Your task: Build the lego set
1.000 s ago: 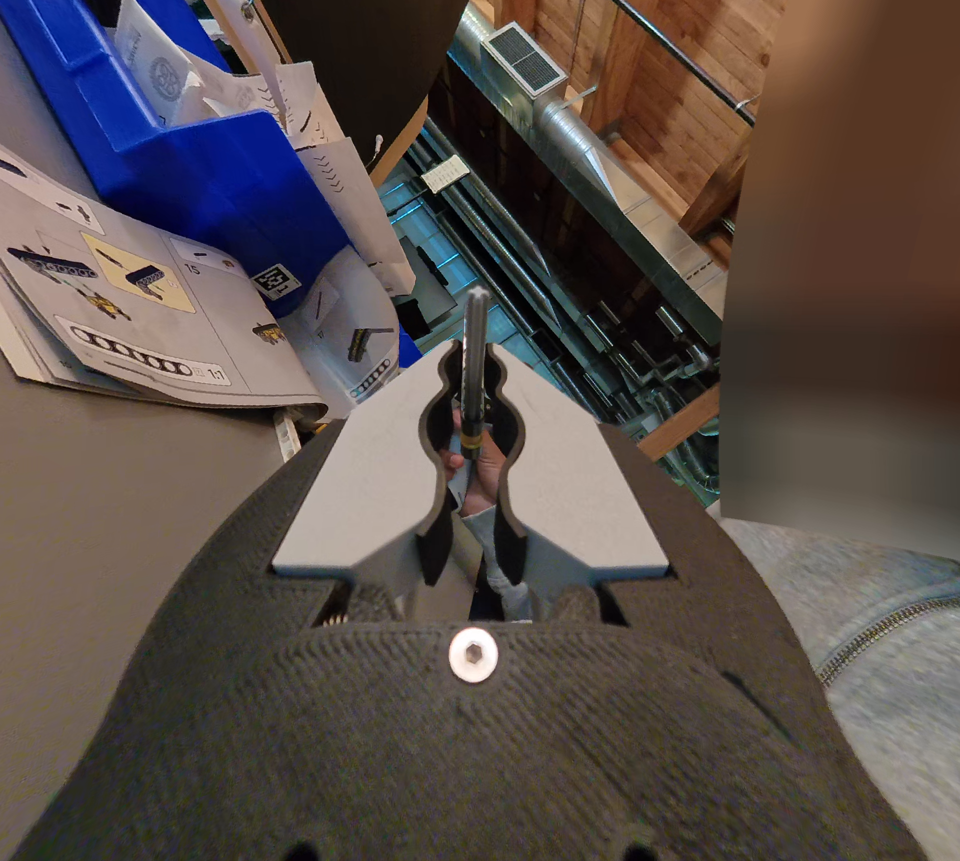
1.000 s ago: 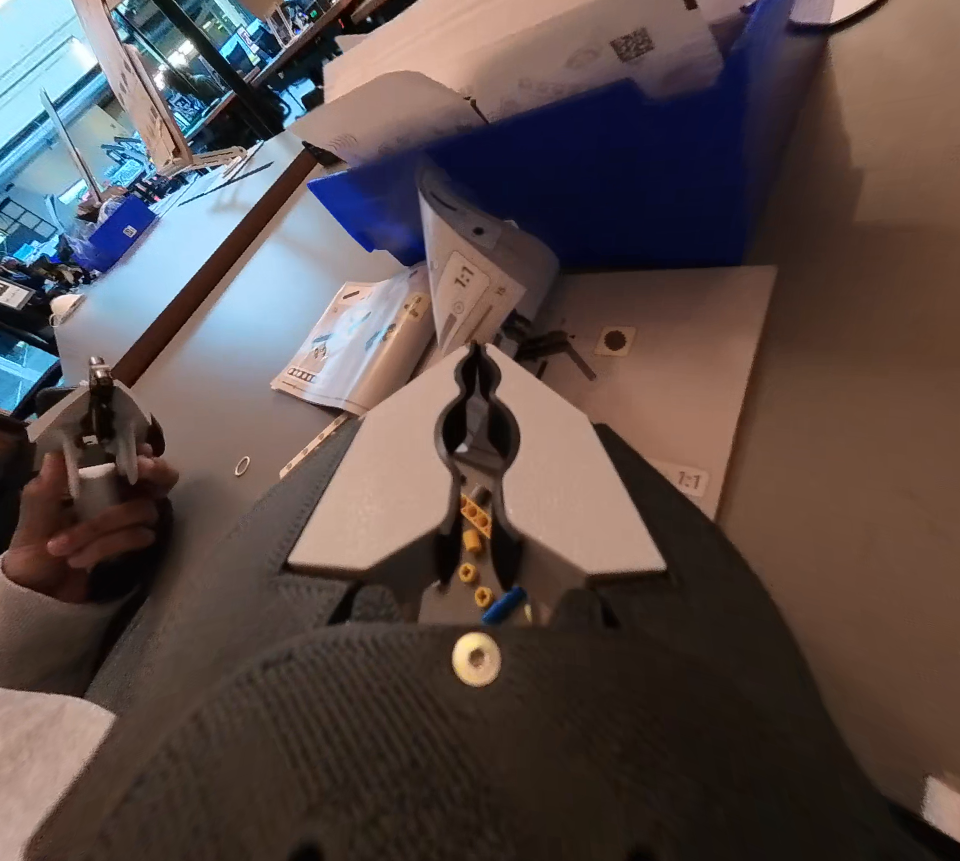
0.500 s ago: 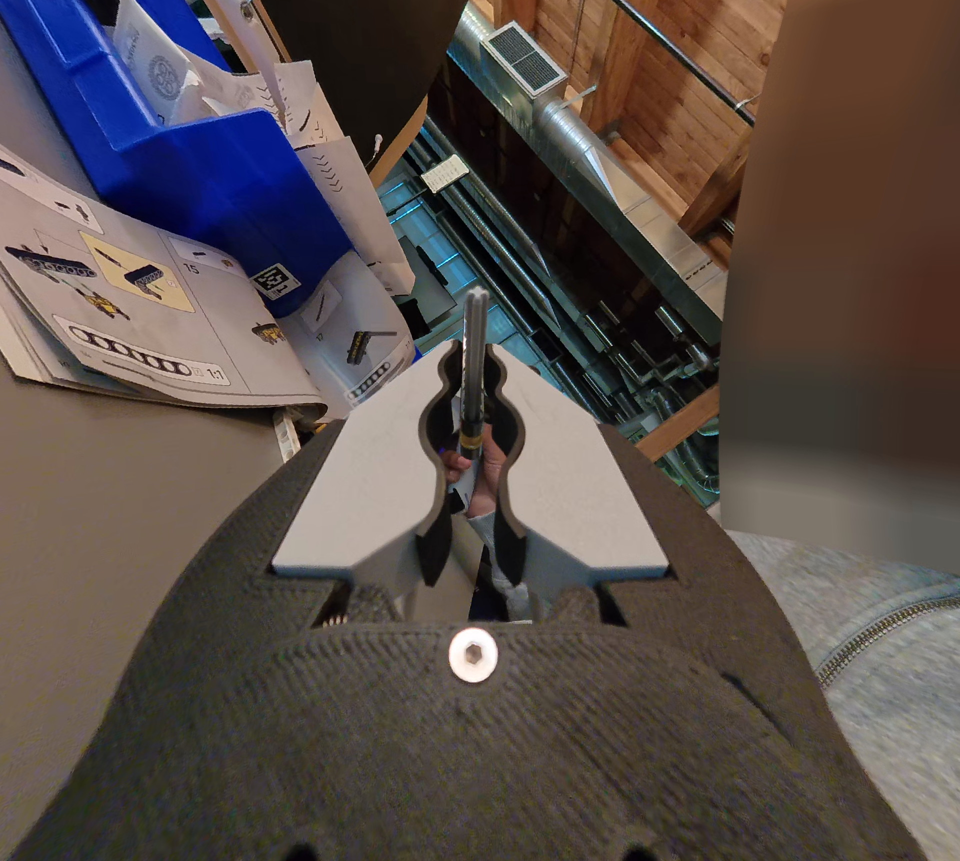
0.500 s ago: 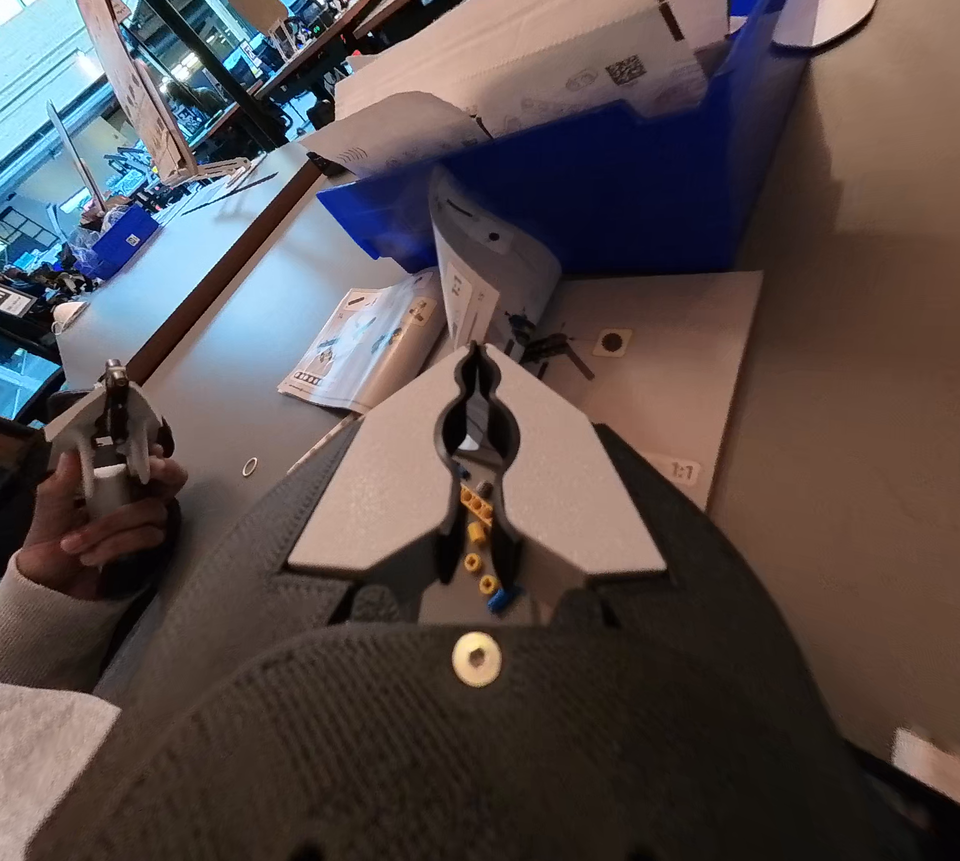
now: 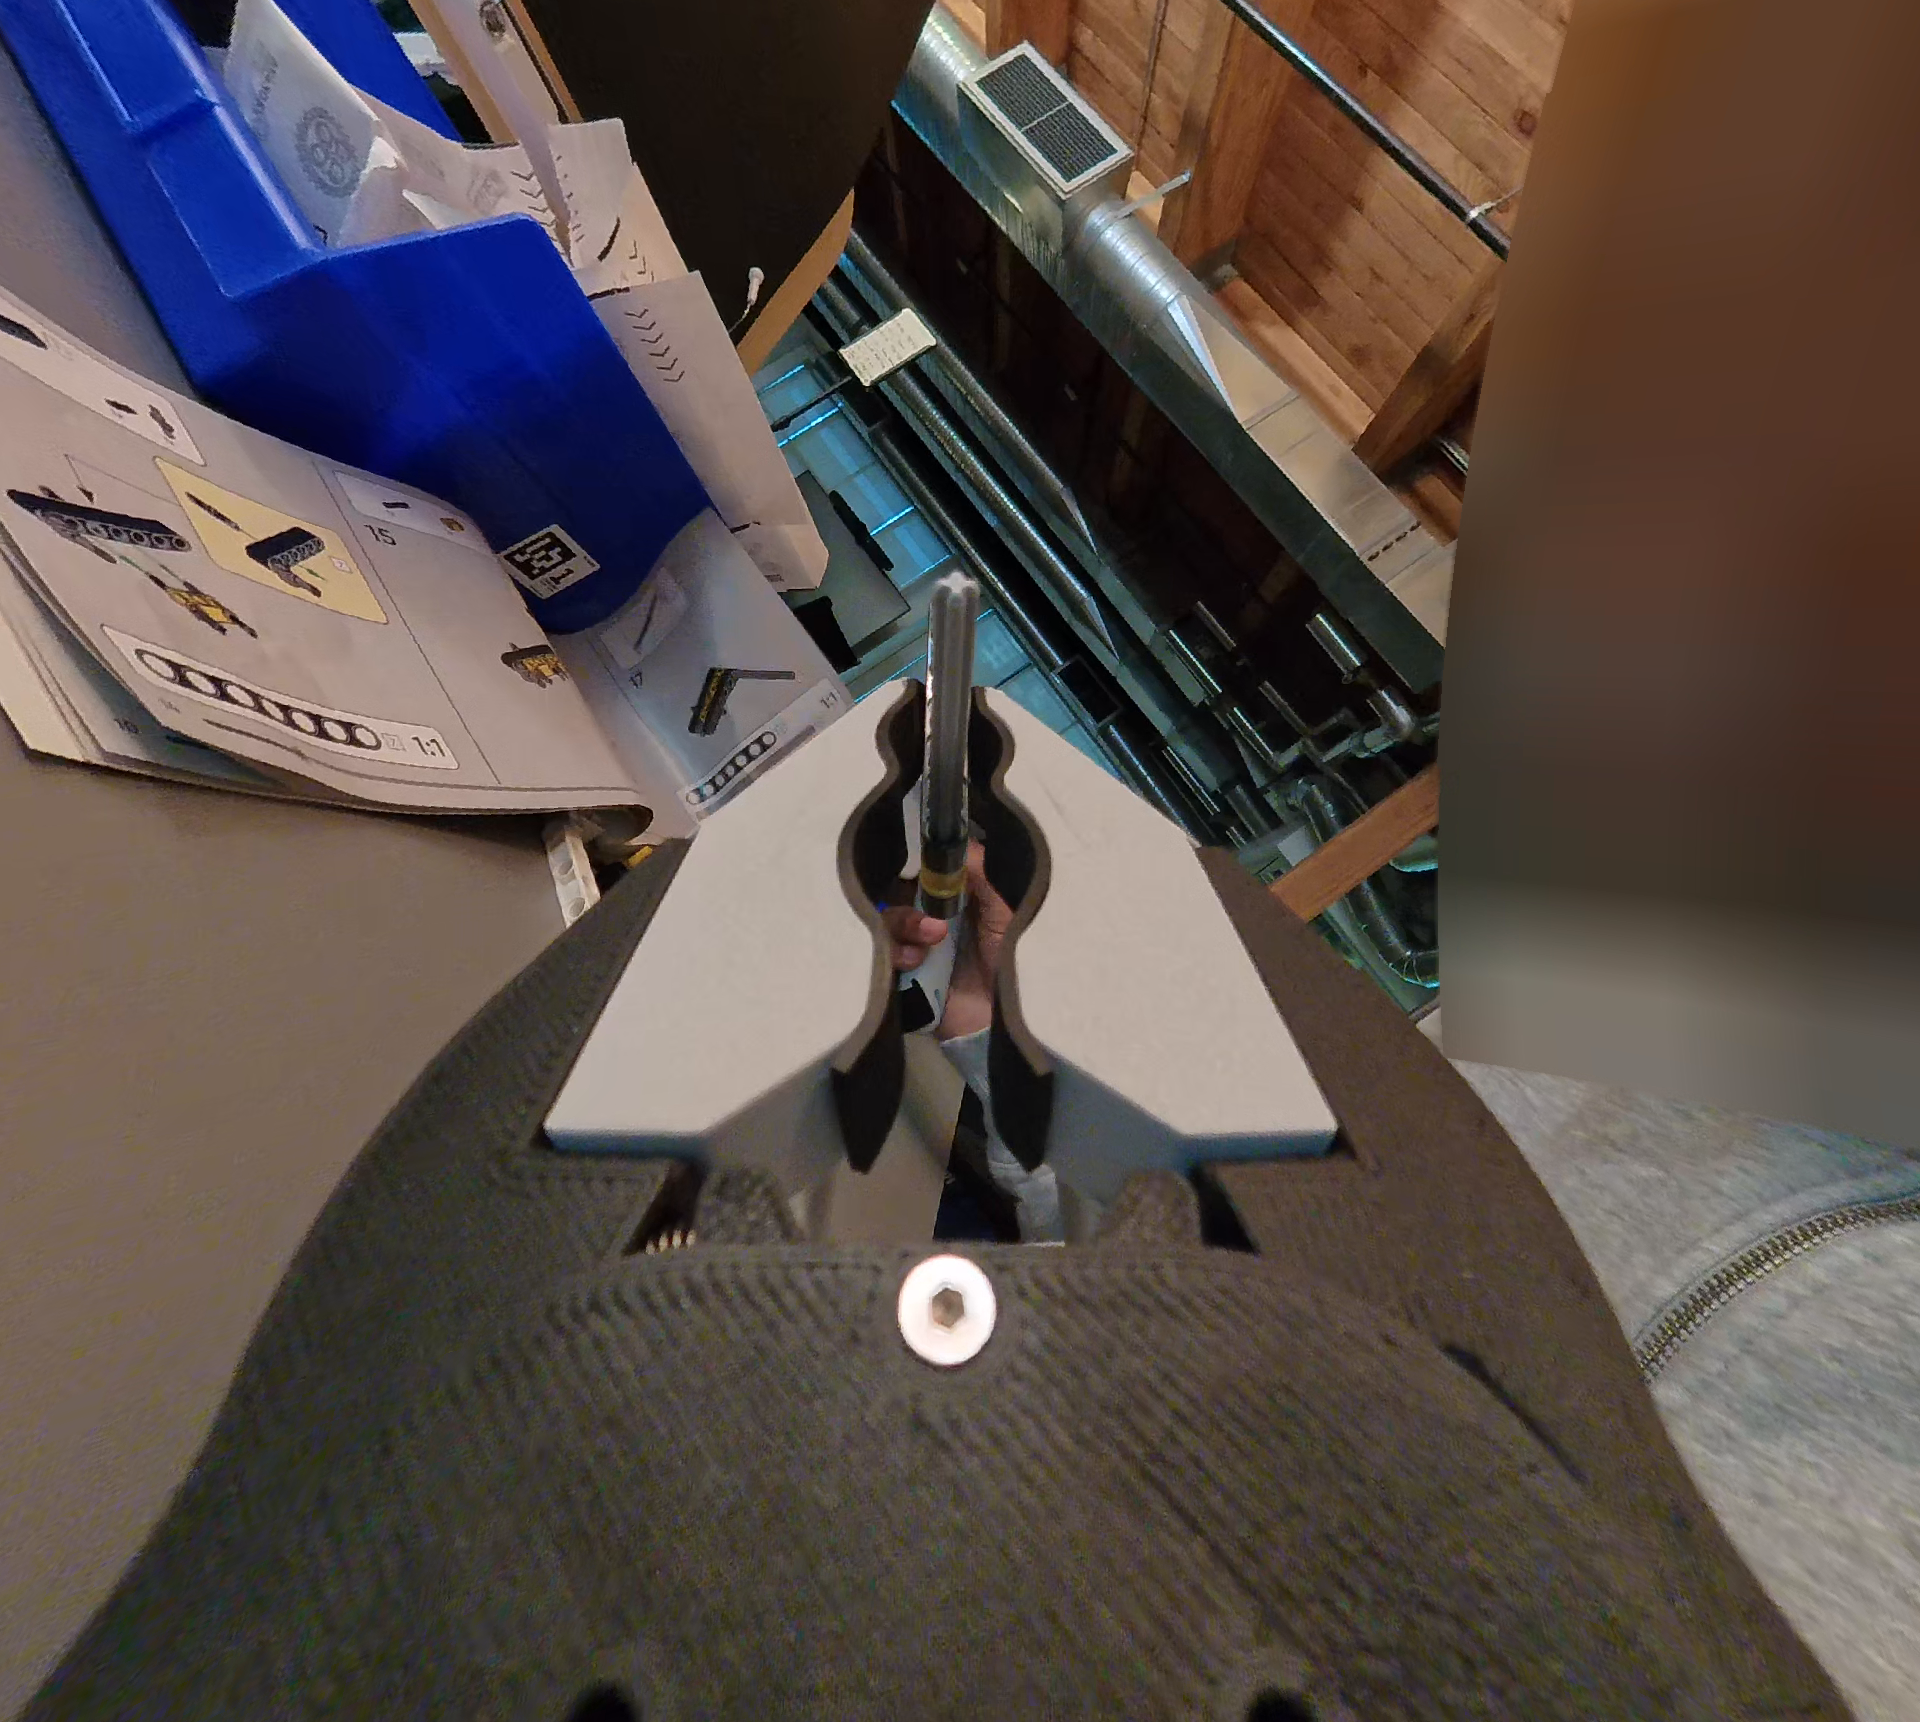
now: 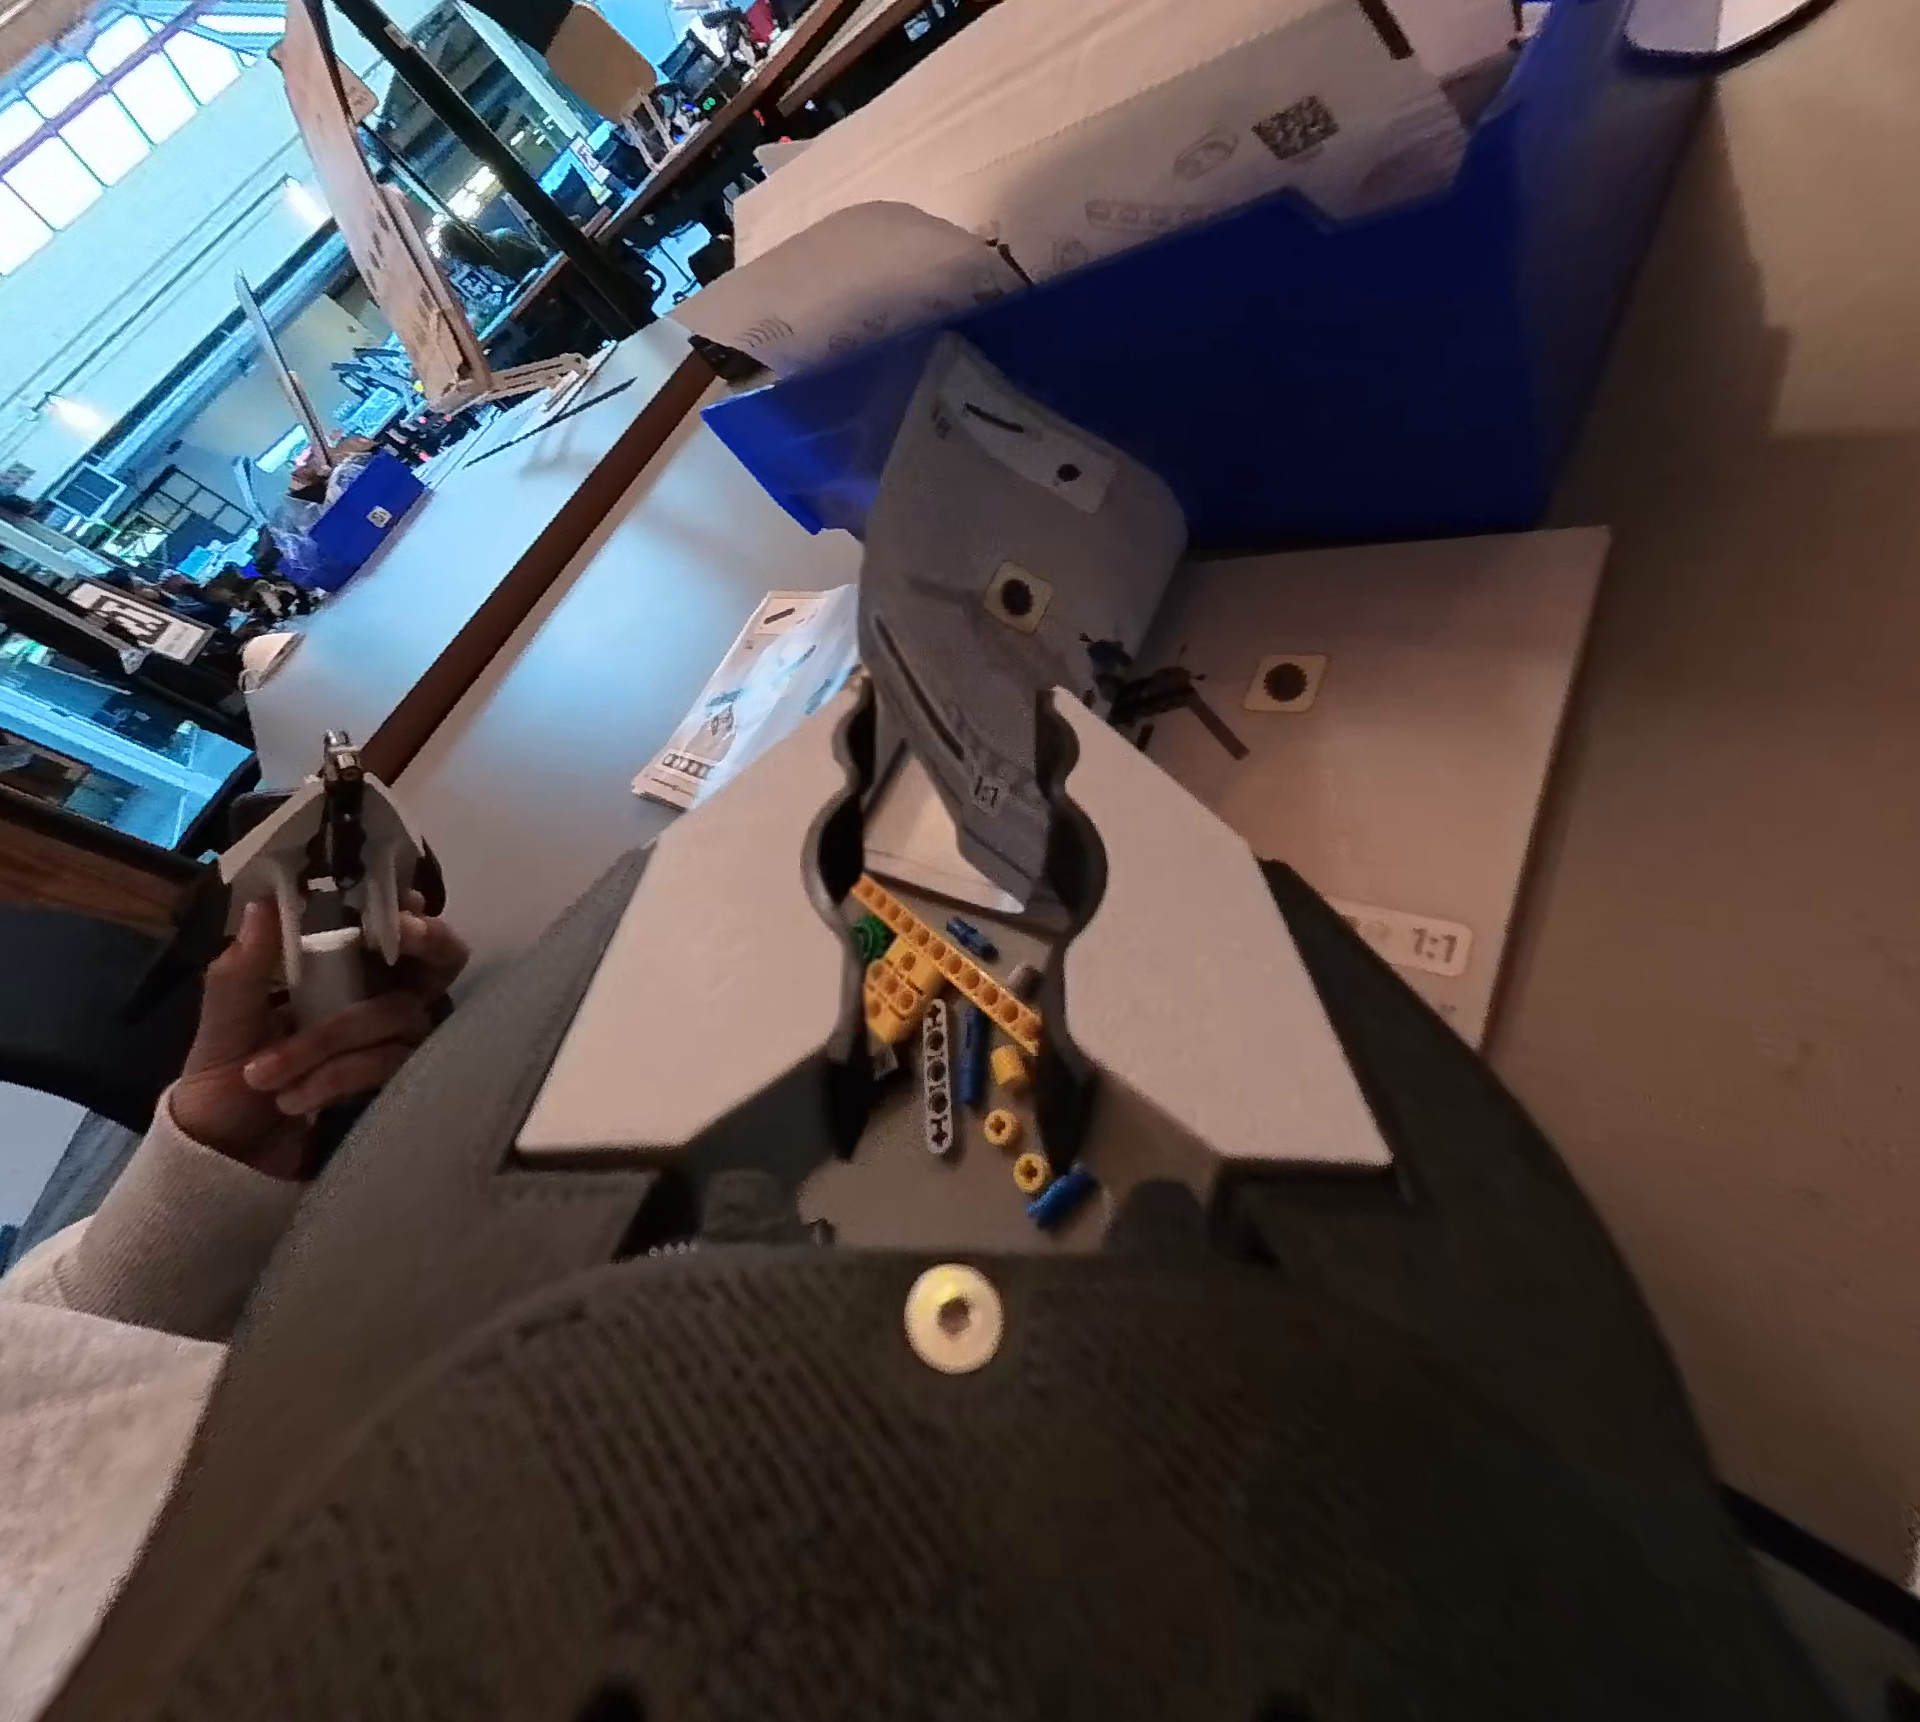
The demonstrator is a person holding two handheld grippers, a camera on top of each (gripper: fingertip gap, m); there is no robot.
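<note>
Left gripper (image 5: 951, 727) clamped on thin axle (image 5: 948, 716); right gripper (image 6: 961, 753) open over loose pieces (image 6: 951, 997), lower centre; could slip if twisted during mating

L gripper (image 5: 951, 716) clamped, R gripper (image 6: 961, 737) agape

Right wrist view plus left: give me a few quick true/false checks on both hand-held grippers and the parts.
1. The left hand-held gripper is shut on a grey axle. True.
2. The right hand-held gripper holds a yellow beam. False: it is open and holds nothing; the beam lies on the table.
3. The booklet lies open beside the blue bin. True.
4. The loose parts are all red. False: yellow, blue, grey and green.
</note>
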